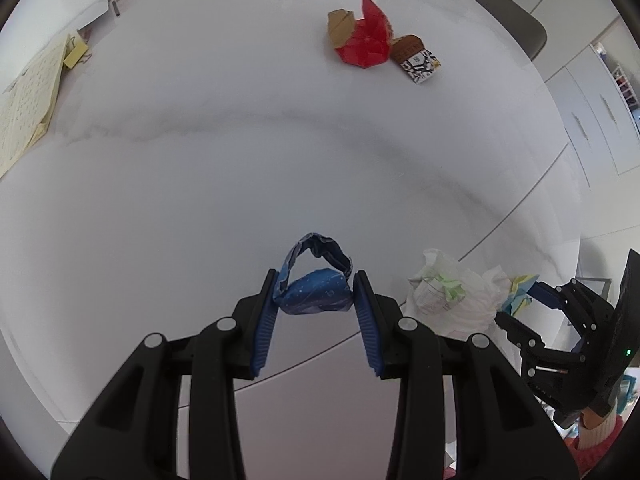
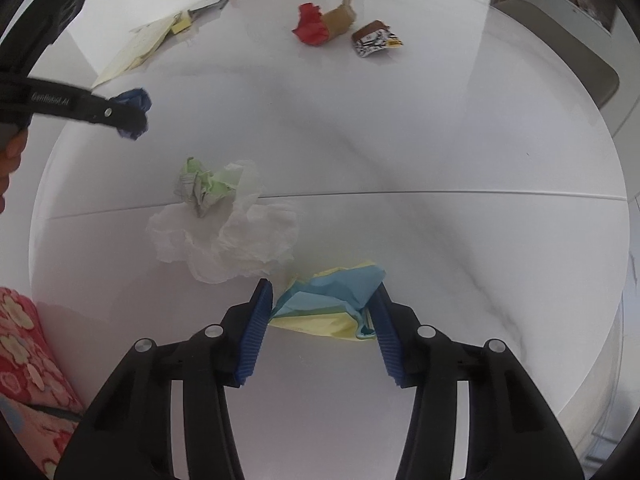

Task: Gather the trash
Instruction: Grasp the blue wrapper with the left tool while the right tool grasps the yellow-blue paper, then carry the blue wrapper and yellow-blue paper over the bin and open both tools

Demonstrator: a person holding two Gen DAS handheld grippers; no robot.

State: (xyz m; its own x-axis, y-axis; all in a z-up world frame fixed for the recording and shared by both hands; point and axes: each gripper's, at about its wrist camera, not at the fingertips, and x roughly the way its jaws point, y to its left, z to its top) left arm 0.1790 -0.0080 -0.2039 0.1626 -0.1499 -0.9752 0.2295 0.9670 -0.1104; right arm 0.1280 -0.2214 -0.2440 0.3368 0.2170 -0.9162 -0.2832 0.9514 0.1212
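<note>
Only the right wrist view showed the right tool [image 2: 322, 312] pinching the crumpled blue-and-yellow paper [image 2: 332, 300] on the white marble counter [image 2: 440, 240], while the left tool [image 1: 314, 292], lifted, gripped a dark-blue wrapper wad [image 1: 316, 294], open counter beyond.

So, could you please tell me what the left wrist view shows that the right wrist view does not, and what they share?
Only the left wrist view shows the left gripper from behind, its pads clamped on the dark blue wrapper.

Only the right wrist view shows the right gripper from behind, with the blue and yellow paper between its pads, and a floral red fabric at the left edge.

Both show the white tissue, the green printed wrapper, the red paper, the black and white packet and the white marble table.
</note>
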